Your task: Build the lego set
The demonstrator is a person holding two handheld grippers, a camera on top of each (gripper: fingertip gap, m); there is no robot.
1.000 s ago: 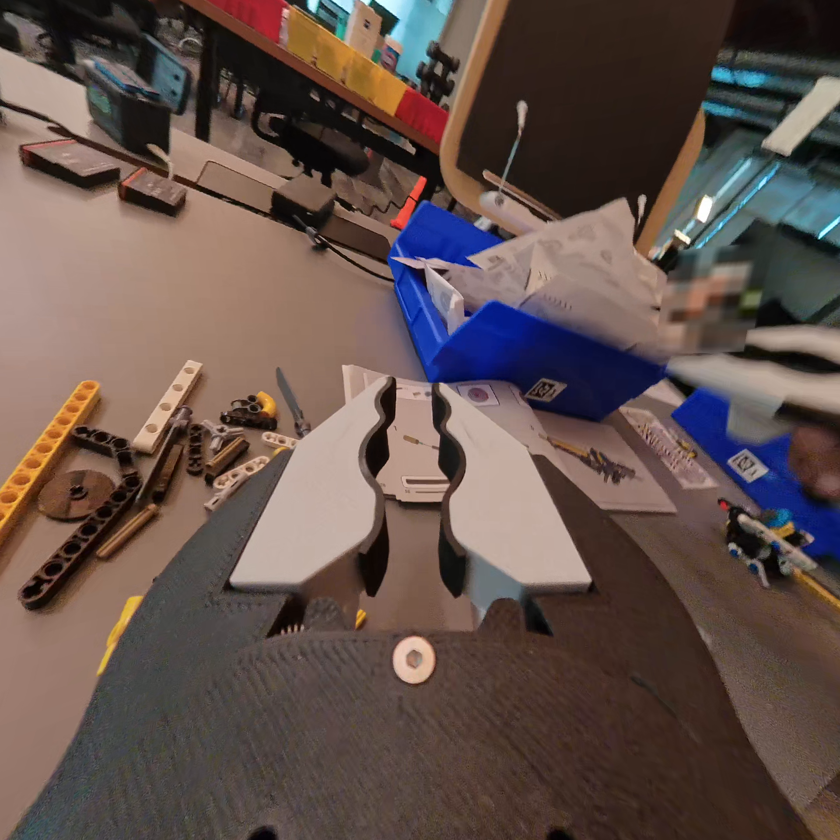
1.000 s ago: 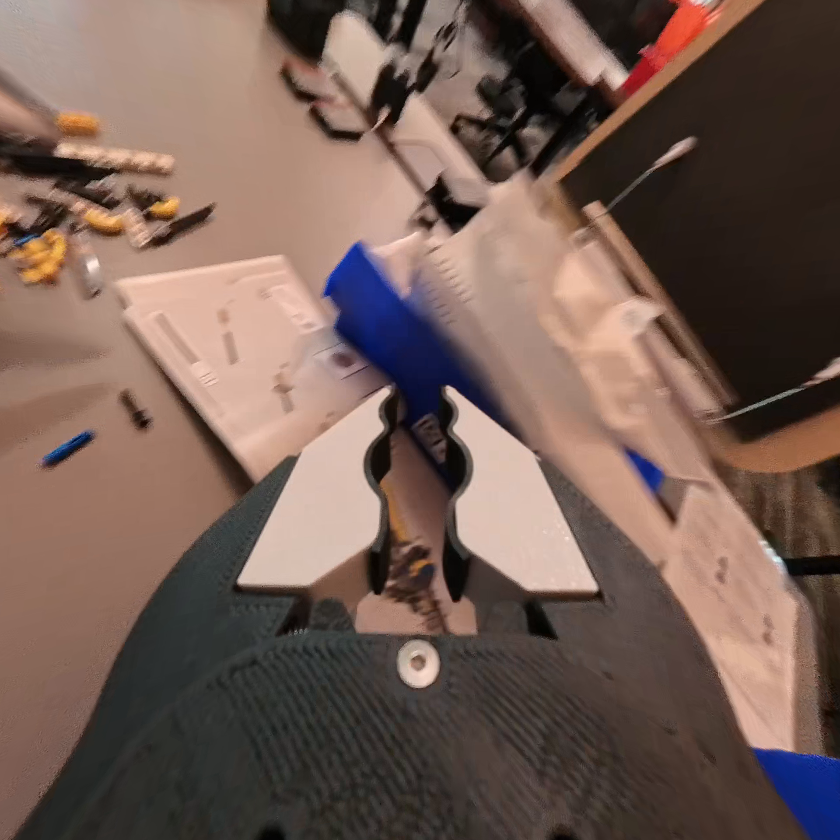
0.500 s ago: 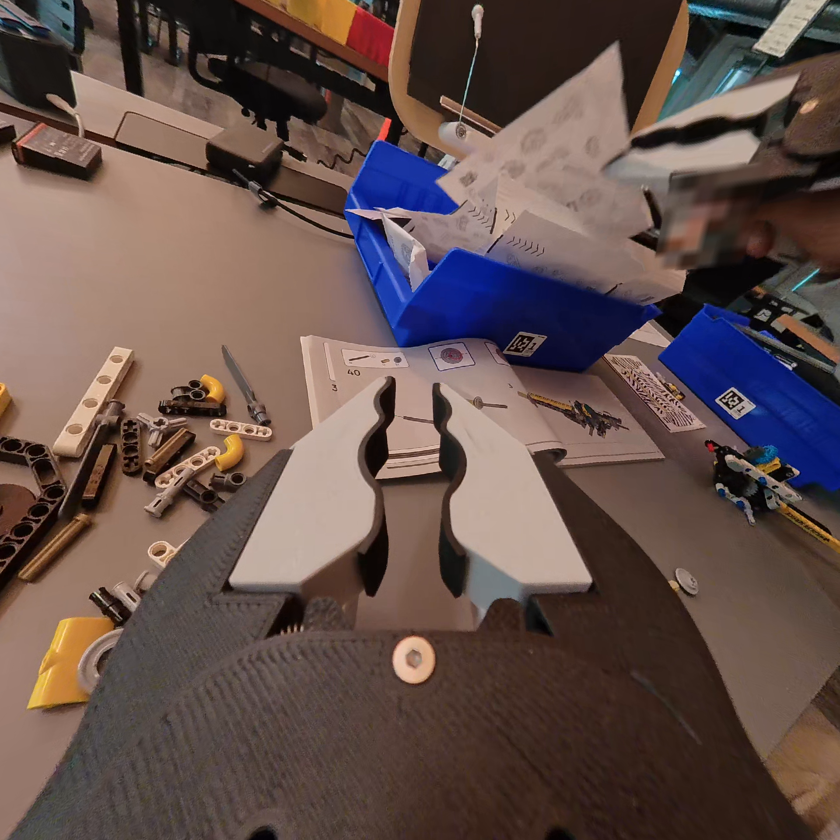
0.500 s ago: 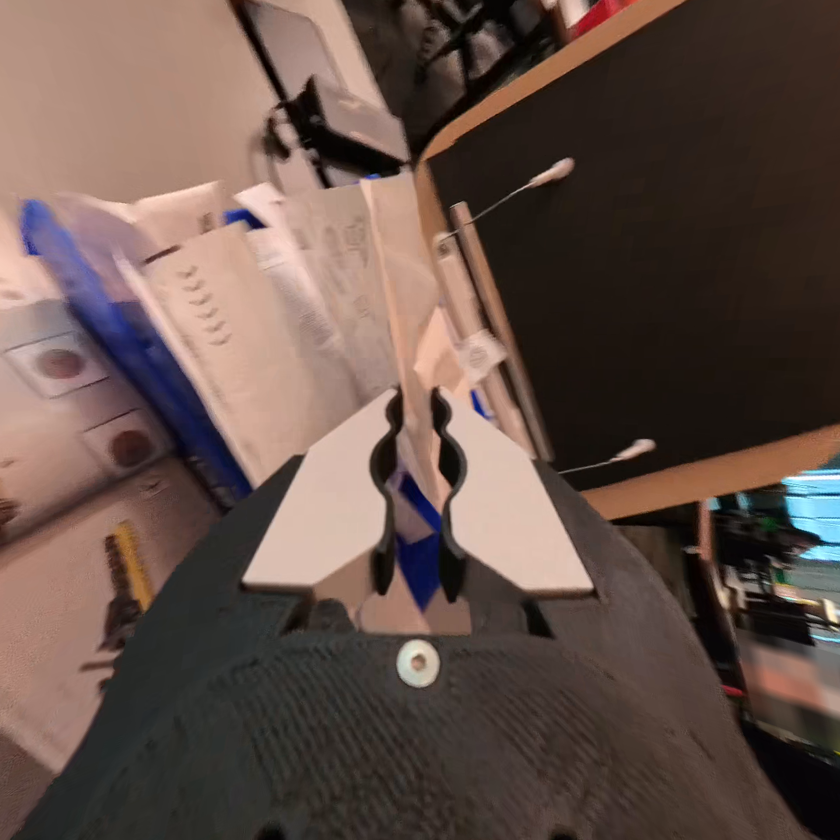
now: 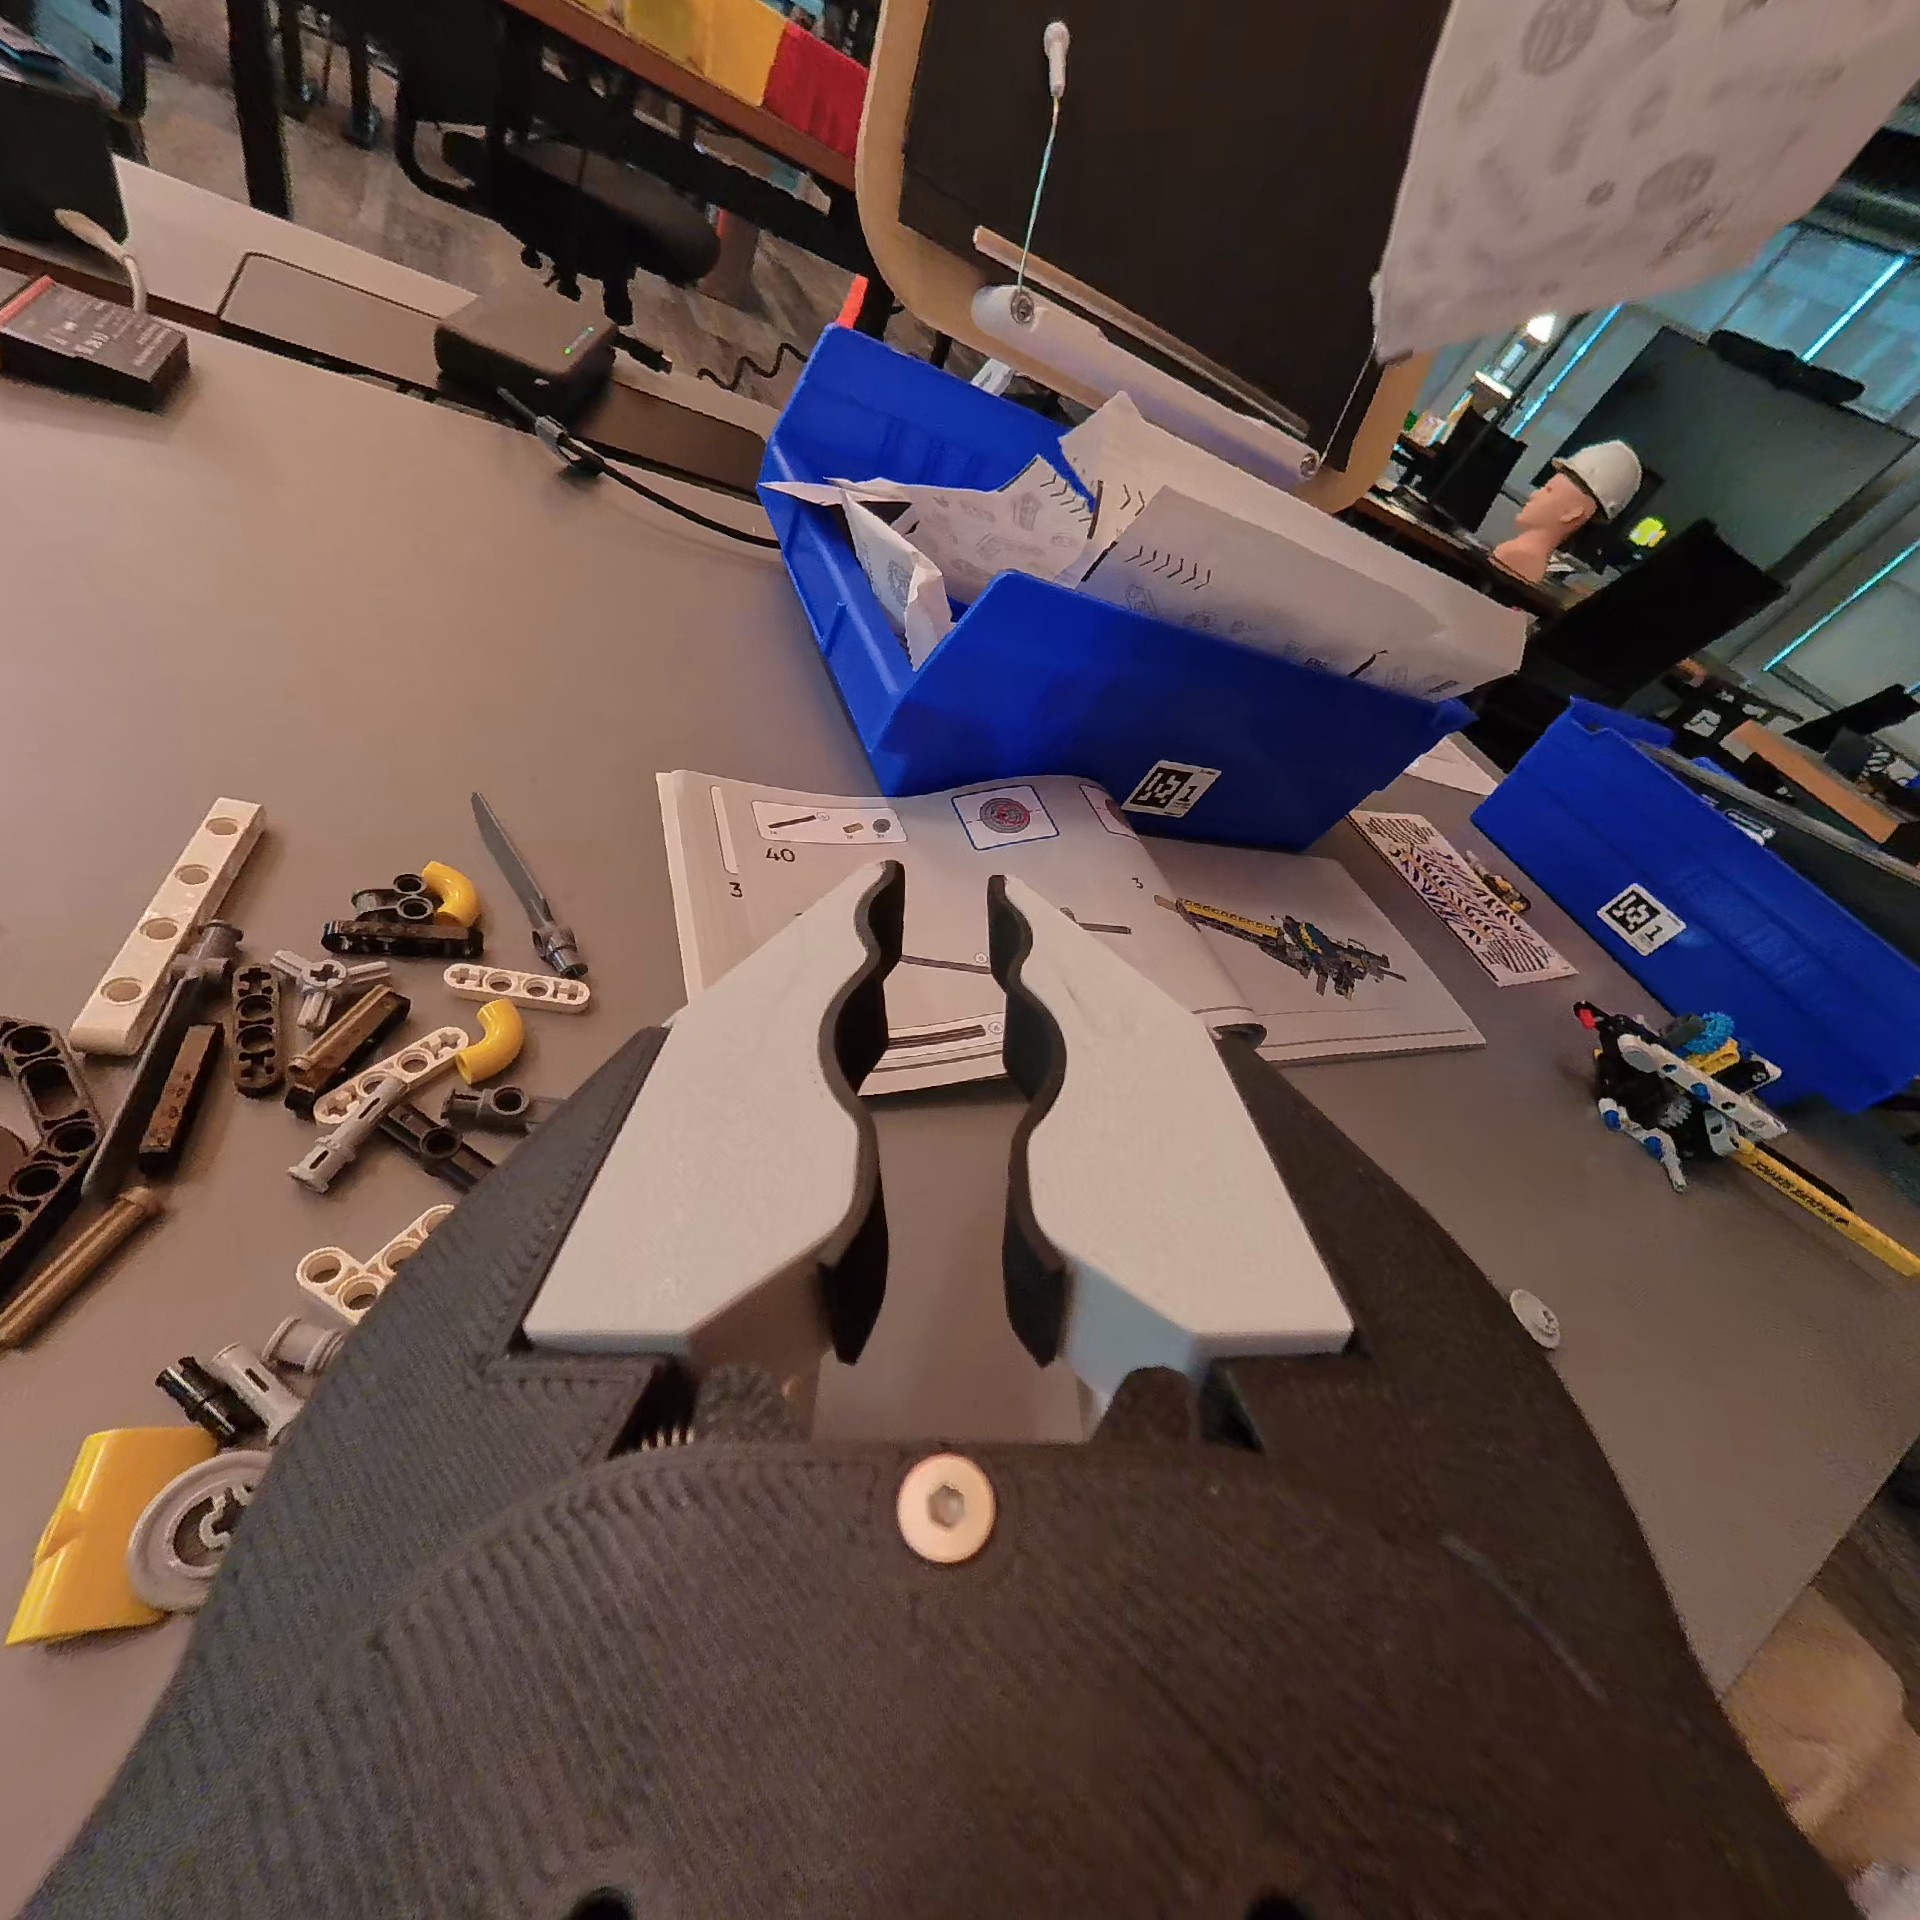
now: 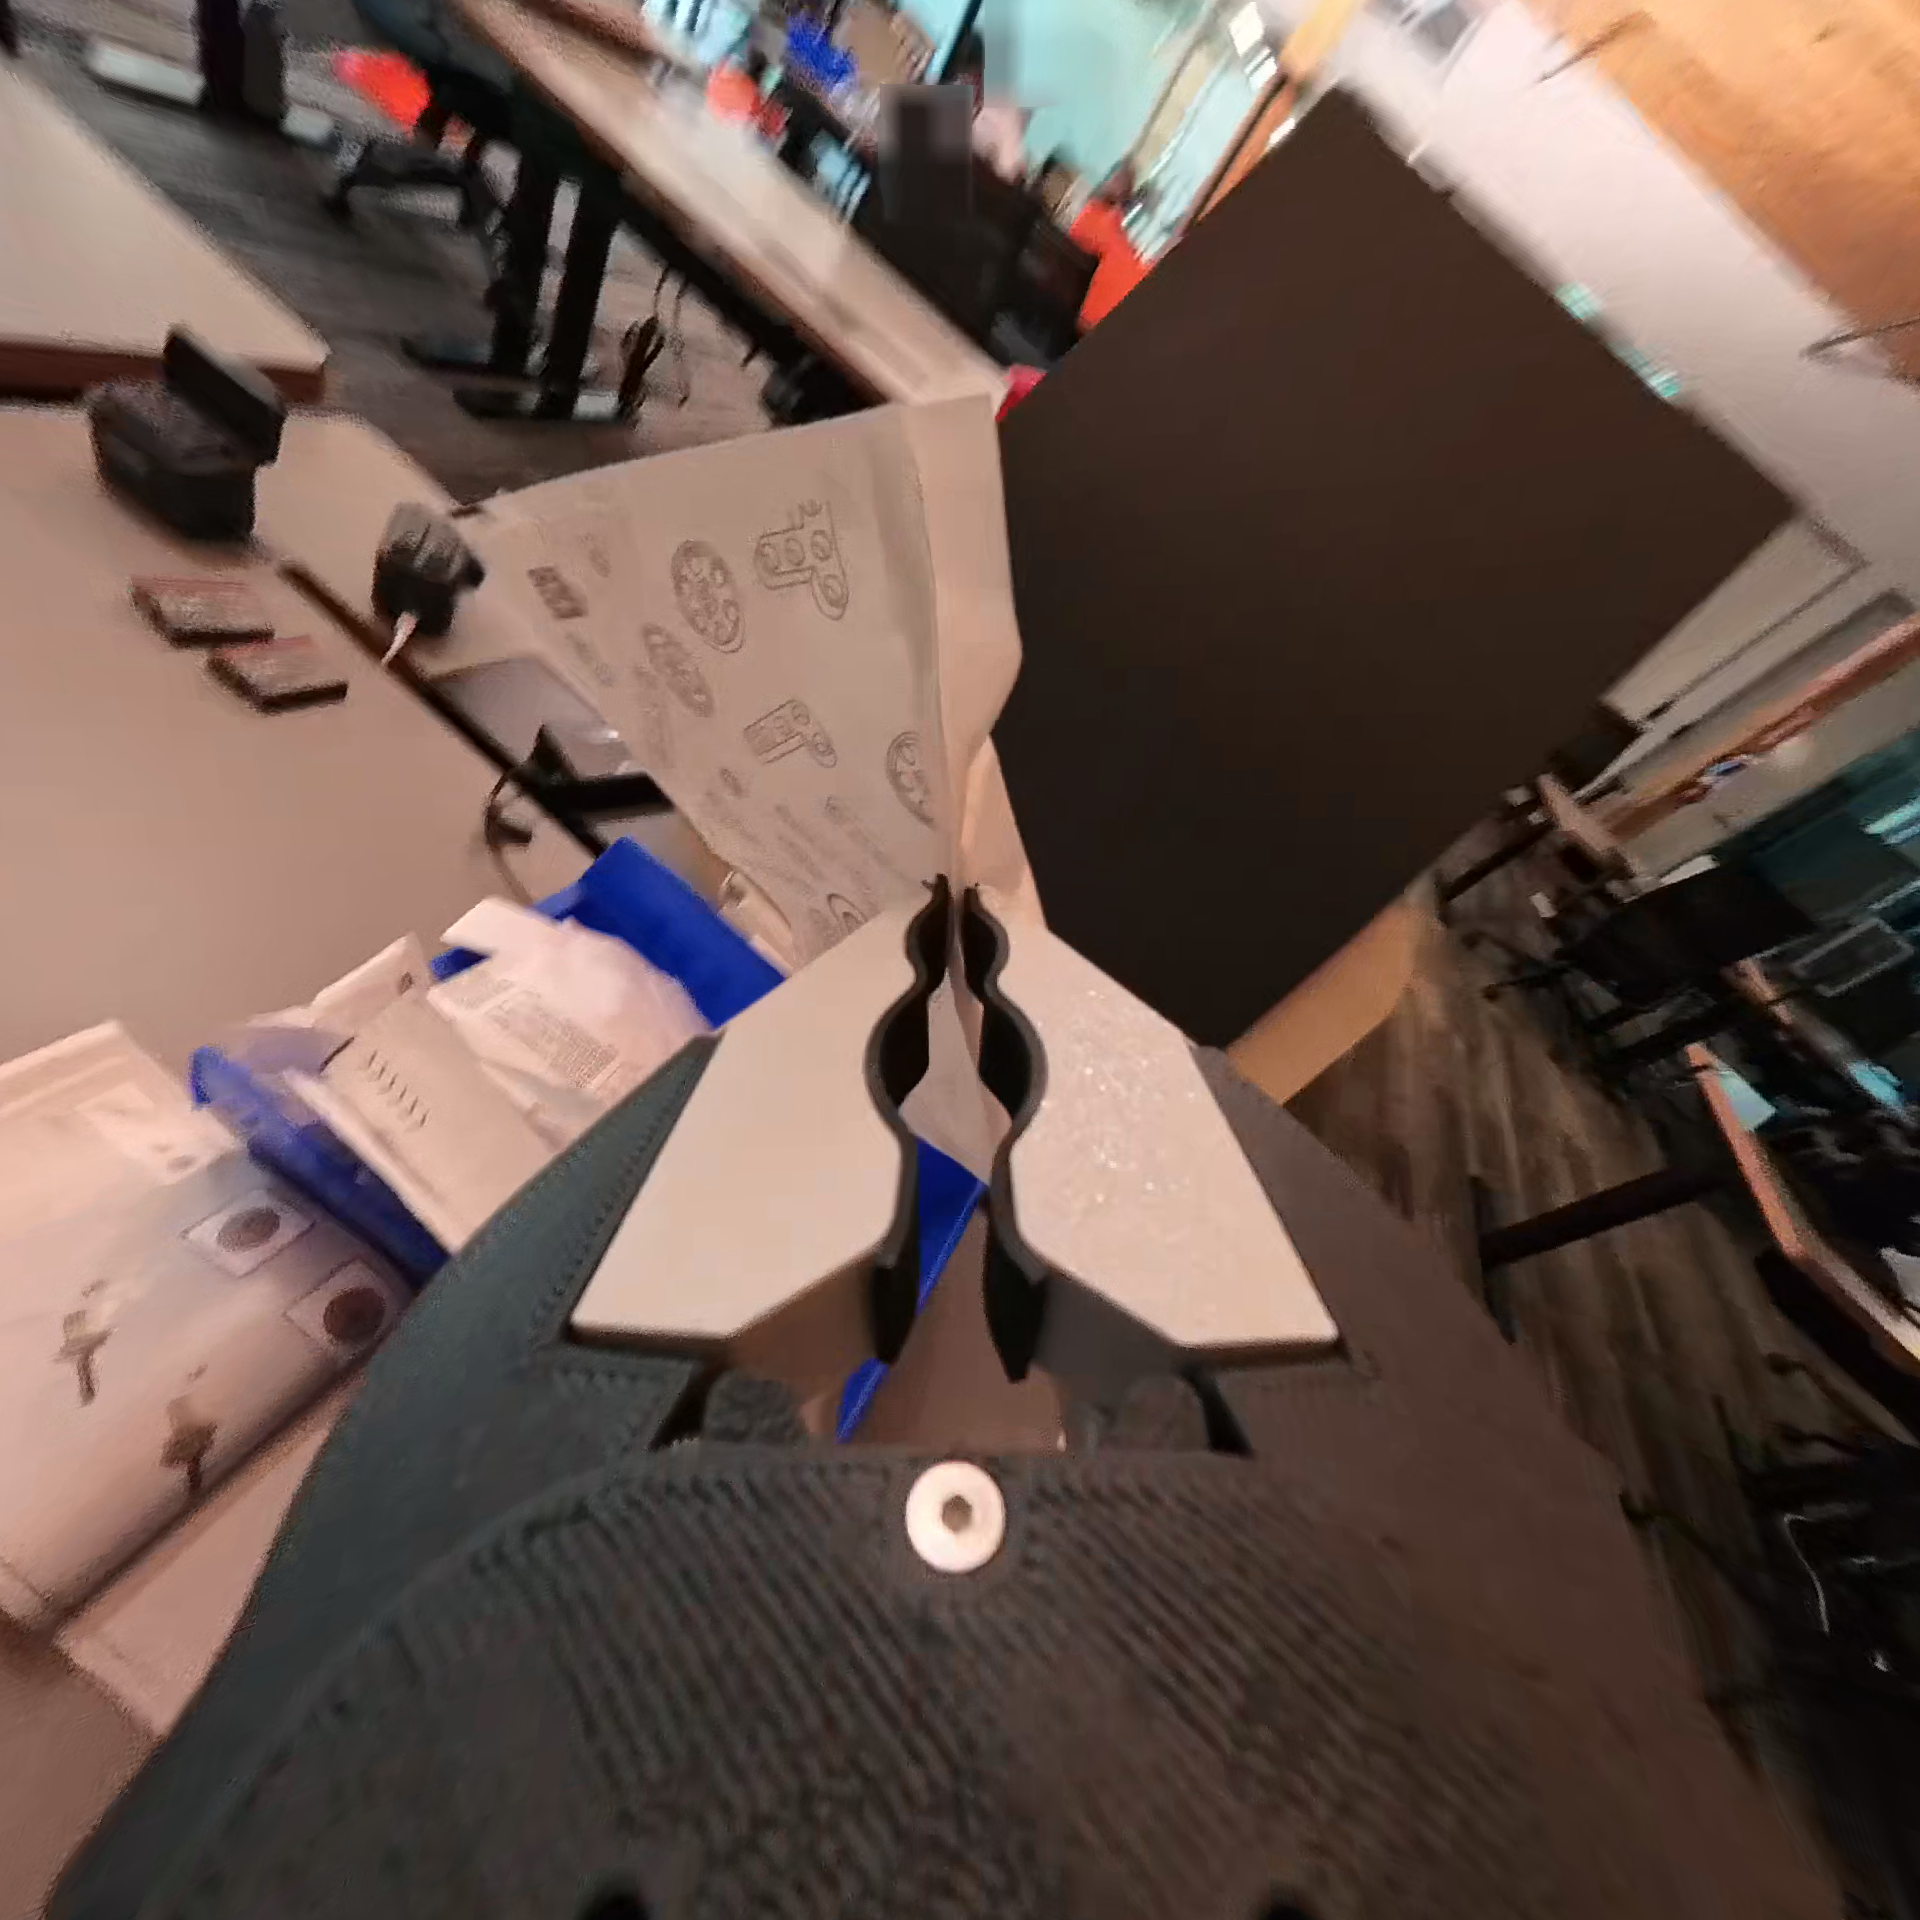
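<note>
My right gripper (image 6: pixel 954 902) is shut on a printed paper bag (image 6: pixel 790 665) and holds it up in the air above a blue bin (image 6: pixel 665 925). The bag also shows at the top right of the left wrist view (image 5: pixel 1621 156). My left gripper (image 5: pixel 943 894) is open and empty, low over the grey table, in front of the open instruction booklet (image 5: pixel 1039 914). Loose lego pieces (image 5: pixel 343 1018) lie to its left. A partly built lego model (image 5: pixel 1673 1091) sits at the right.
A blue bin (image 5: pixel 1122 707) full of paper bags stands behind the booklet, a second blue bin (image 5: pixel 1704 914) at the right. A sticker sheet (image 5: pixel 1455 894) lies between them. A black board (image 5: pixel 1143 166) stands behind. A power adapter (image 5: pixel 520 348) and cable lie at the back. The gap from one gripper's tips to the other's is roughly 40 cm.
My right gripper closed on the paper bag in the blue bin and lifted it high out of the bin. My left gripper drew back a little and stayed open.
</note>
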